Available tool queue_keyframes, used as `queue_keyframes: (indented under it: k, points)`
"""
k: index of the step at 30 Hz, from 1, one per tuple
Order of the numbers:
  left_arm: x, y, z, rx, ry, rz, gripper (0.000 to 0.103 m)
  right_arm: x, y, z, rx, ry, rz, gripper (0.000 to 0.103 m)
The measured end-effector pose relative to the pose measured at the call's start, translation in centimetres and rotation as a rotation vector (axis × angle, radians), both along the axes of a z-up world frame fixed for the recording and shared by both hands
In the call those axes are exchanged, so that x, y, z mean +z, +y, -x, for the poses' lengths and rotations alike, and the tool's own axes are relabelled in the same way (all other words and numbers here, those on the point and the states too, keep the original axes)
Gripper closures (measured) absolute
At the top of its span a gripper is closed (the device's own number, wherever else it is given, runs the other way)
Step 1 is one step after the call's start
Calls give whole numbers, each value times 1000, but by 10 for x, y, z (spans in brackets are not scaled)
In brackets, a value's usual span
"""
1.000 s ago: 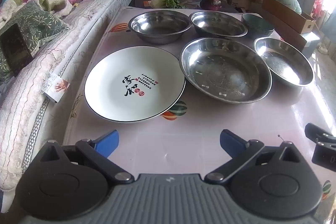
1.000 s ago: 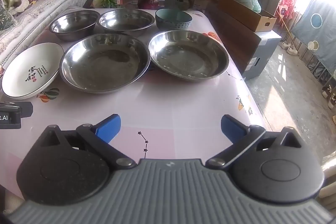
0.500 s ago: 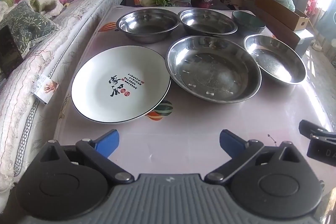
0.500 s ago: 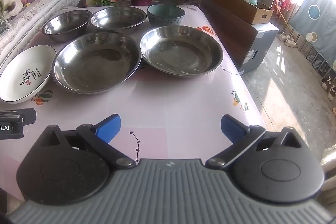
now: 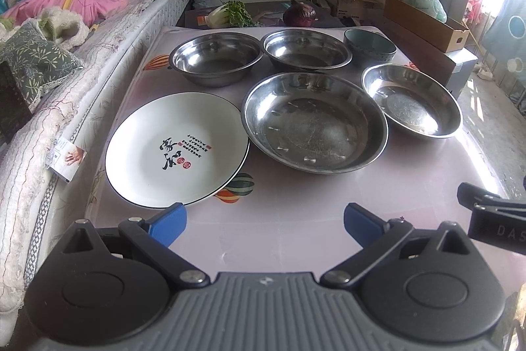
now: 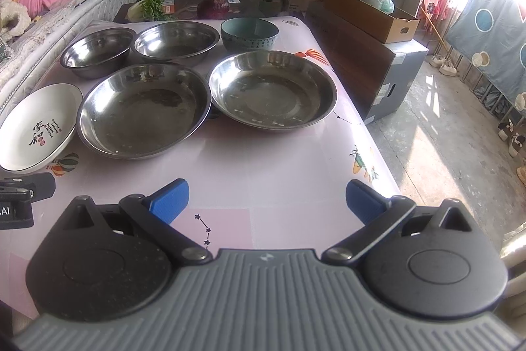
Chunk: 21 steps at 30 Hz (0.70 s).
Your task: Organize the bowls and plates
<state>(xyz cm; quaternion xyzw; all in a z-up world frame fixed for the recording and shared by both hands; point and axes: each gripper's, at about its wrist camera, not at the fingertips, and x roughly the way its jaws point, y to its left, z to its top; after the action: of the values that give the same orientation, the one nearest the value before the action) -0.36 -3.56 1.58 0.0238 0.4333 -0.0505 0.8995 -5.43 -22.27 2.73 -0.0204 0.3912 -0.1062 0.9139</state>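
A white plate (image 5: 174, 150) with black characters lies at the near left of the pink table (image 5: 296, 219). Beside it sit a large steel plate (image 5: 314, 122) and a second steel plate (image 5: 411, 101) to the right. Behind them stand two steel bowls (image 5: 215, 58) (image 5: 305, 50) and a teal bowl (image 5: 370, 45). My left gripper (image 5: 264, 221) is open and empty, hovering short of the white plate. My right gripper (image 6: 266, 198) is open and empty, in front of the right steel plate (image 6: 273, 89). The white plate also shows in the right wrist view (image 6: 37, 127).
A bed (image 5: 65, 55) with bedding runs along the table's left edge. A low stand with greens (image 5: 230, 13) and a purple onion (image 5: 299, 13) sits behind the table. Cardboard boxes (image 6: 371, 12) and a cabinet stand to the right, with open floor (image 6: 443, 127) beyond.
Both grippers have drifted slightly to the right and back, so the dishes sit a little further left in both views. Both stay open. No dish has moved.
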Motion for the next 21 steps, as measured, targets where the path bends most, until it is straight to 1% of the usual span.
queue_keyframes:
  k: [21]
  points:
    - [0,1,-3,-2,10,10,1,2,-1,-2,-1,6,12,1]
